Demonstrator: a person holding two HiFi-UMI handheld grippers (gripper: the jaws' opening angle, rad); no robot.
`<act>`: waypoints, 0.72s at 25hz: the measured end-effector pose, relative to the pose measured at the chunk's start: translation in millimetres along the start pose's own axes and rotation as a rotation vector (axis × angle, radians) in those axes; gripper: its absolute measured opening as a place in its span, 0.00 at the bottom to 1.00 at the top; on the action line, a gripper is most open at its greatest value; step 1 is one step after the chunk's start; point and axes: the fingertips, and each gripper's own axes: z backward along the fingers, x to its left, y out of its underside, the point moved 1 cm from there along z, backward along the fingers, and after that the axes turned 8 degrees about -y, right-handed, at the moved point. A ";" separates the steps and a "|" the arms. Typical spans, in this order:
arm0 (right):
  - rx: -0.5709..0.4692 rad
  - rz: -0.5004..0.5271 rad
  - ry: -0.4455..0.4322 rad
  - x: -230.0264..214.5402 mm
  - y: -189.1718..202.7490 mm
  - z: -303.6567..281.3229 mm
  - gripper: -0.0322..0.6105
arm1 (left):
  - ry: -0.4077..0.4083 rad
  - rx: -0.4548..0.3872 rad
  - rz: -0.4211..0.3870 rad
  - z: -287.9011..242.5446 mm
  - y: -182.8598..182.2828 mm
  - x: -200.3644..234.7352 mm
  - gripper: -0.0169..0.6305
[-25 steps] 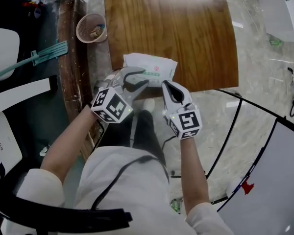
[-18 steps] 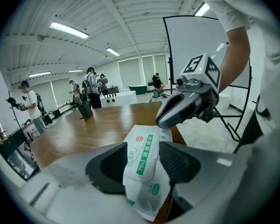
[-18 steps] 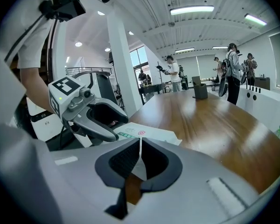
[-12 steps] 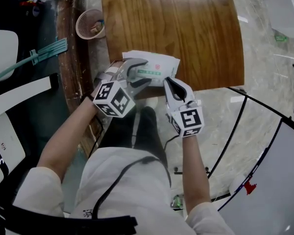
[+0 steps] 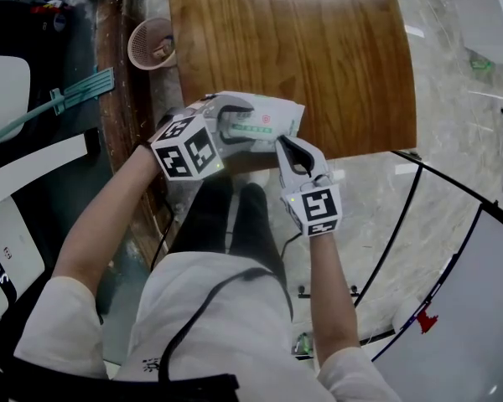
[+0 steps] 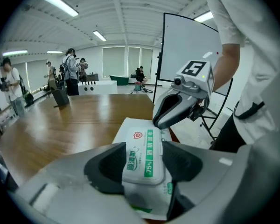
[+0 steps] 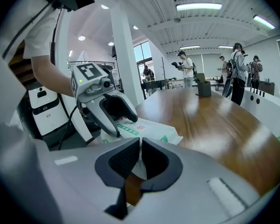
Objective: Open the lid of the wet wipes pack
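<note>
Pinching the wet wipes pack [image 5: 275, 114] by its edge with the right claw [image 5: 283, 145], mid-frame; straddling its unopened lid [image 6: 141, 158] with the left claw [image 5: 240, 128] spread wide; lifting yet to do.

White wipes pack [image 5: 277, 115] with a green stripe and a little red shield logo, lying flat at the near edge of the table [image 5: 318, 48] (leftish along it). Lid [image 6: 141, 160] shut, facing up.
</note>
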 end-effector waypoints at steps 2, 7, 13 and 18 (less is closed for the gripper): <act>0.001 0.007 0.003 0.5 -0.4 -0.5 0.08 | 0.063 0.020 0.052 1.2 -0.7 1.1 0.42; 0.011 0.031 0.003 0.8 0.6 -1.2 0.09 | 0.161 0.046 0.091 3.8 -8.2 4.8 0.42; 0.008 0.029 0.002 0.6 -0.2 -1.8 0.08 | 0.231 0.037 0.186 8.0 -15.1 9.8 0.42; 0.013 0.020 -0.001 0.0 -0.2 -1.1 0.08 | 0.206 0.037 0.115 10.2 -17.1 5.7 0.38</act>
